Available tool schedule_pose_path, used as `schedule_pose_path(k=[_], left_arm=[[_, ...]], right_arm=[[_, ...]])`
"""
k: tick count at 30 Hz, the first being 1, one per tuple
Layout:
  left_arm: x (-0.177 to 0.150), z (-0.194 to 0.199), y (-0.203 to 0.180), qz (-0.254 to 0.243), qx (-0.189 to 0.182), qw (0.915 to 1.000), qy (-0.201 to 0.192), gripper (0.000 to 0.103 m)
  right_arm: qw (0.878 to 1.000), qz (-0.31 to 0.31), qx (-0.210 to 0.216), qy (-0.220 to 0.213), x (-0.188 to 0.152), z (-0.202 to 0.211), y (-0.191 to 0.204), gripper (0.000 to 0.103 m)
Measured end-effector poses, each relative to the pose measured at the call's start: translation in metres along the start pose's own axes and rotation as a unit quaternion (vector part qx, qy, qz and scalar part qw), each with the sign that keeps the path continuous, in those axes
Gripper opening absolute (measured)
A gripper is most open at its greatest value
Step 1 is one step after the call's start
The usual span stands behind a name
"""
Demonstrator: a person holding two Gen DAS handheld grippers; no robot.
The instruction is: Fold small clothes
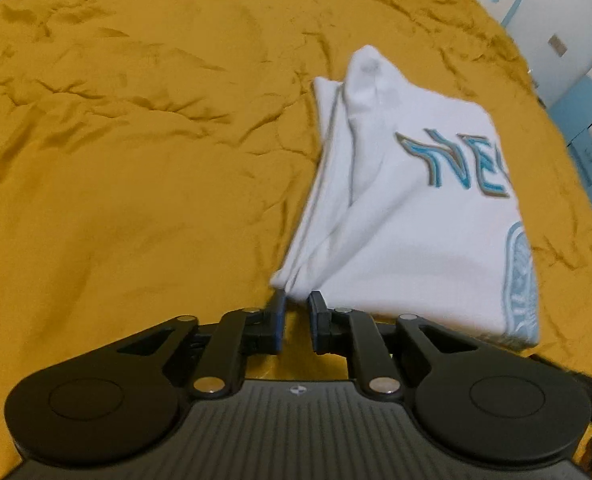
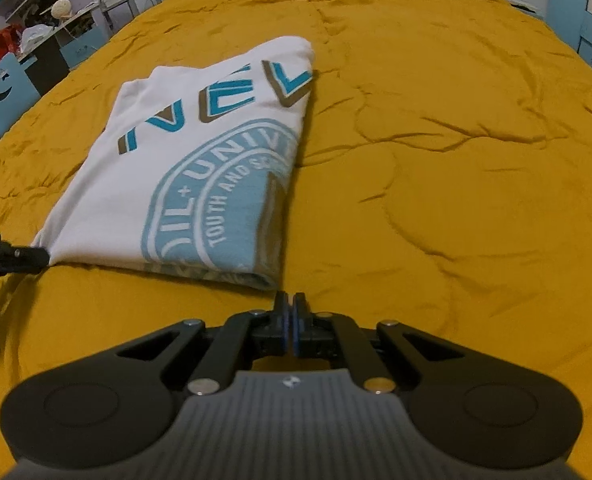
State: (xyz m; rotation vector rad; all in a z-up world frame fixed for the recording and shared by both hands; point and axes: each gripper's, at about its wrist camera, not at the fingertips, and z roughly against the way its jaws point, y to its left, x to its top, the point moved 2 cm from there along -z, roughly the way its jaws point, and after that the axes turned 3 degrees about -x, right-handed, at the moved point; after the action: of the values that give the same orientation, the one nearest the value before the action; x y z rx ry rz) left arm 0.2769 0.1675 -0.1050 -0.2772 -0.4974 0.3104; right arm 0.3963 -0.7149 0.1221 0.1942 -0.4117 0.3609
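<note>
A white T-shirt (image 1: 408, 216) (image 2: 184, 152) with blue lettering and a round blue print lies folded on the yellow bedspread (image 1: 136, 140) (image 2: 456, 160). My left gripper (image 1: 296, 294) is at the shirt's near left corner. Its jaws stand a narrow gap apart with that corner pinched between the tips, and the folds run in towards them. In the right wrist view, the left gripper (image 2: 42, 258) shows as a dark tip at that same corner. My right gripper (image 2: 291, 298) is shut with nothing in it, just short of the shirt's near right corner.
Rumpled yellow bedspread stretches all around the shirt. Shelves and a desk with clutter (image 2: 36, 20) stand beyond the bed's left edge in the right wrist view. Blue-and-white furniture (image 1: 584, 104) stands beyond its right edge in the left wrist view.
</note>
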Motion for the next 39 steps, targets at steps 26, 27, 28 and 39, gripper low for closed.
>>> schedule_pose_path(k=[26,27,28,39], left_arm=[[0.071,-0.021,-0.022,0.051,-0.158,0.9838,-0.069,0.031],[0.073,-0.027,-0.020,0.055,-0.165,0.9825,-0.066,0.031],[0.075,-0.032,-0.017,0.061,-0.170,0.9814,-0.064,0.031],[0.097,-0.064,0.008,0.126,-0.191,0.9715,-0.060,0.031]], right_arm=[[0.996,-0.041,0.006,-0.081,0.061,0.002,-0.009,0.035],[0.996,-0.044,0.006,-0.080,0.063,-0.002,-0.009,0.035],[0.996,-0.047,0.006,-0.079,0.066,-0.005,-0.009,0.035],[0.996,-0.051,0.011,-0.079,0.075,-0.031,-0.006,0.037]])
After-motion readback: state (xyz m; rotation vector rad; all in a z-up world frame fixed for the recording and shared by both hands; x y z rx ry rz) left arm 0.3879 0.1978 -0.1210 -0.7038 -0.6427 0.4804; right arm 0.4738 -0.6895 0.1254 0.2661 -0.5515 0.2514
